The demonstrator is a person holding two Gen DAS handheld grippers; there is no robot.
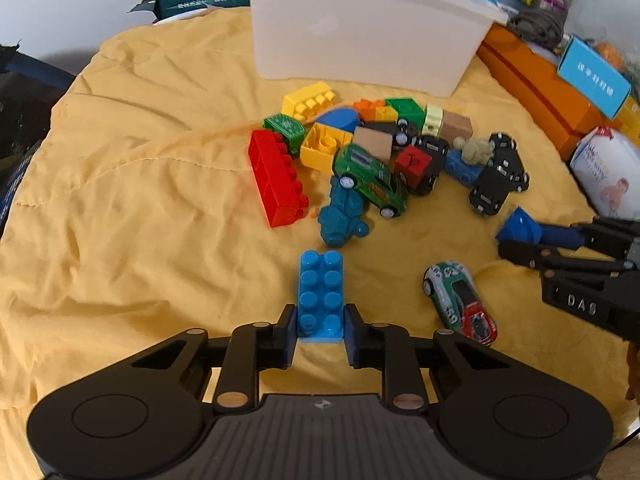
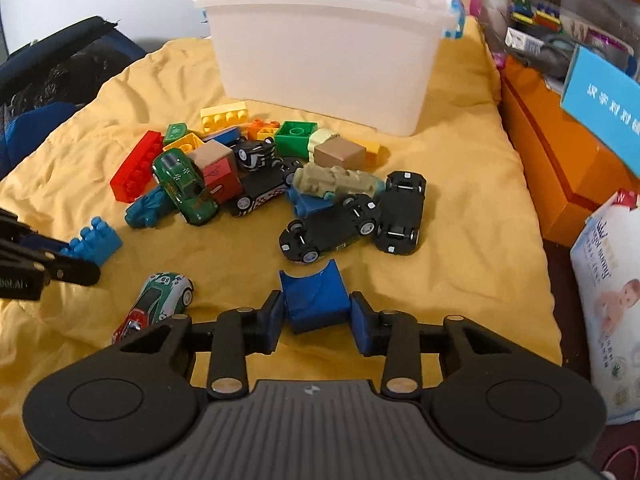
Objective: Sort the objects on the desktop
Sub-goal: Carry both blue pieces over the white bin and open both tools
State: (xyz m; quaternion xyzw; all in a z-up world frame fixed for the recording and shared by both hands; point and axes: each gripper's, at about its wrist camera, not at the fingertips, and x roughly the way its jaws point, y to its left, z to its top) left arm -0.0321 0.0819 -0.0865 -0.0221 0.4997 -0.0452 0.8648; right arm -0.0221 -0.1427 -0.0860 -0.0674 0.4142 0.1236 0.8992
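Note:
My left gripper (image 1: 321, 320) is shut on the near end of a light blue studded brick (image 1: 320, 292), which lies on the yellow cloth (image 1: 140, 200). My right gripper (image 2: 316, 310) is shut on a dark blue curved block (image 2: 314, 300), its pads against the block's two sides just above the cloth. Between the two grippers lies a small green, white and red toy car (image 2: 156, 304). Further back is a pile of bricks and toy cars: a long red brick (image 1: 276, 180), a green car (image 1: 370, 178) and two overturned black cars (image 2: 400, 212). A white plastic bin (image 1: 360, 36) stands behind the pile.
An orange box (image 2: 560, 168) with a blue card on it runs along the right edge of the cloth. A pack of baby wipes (image 2: 612, 300) stands at the near right. A dark bag (image 2: 48, 88) sits off the left edge. Clutter fills the back right.

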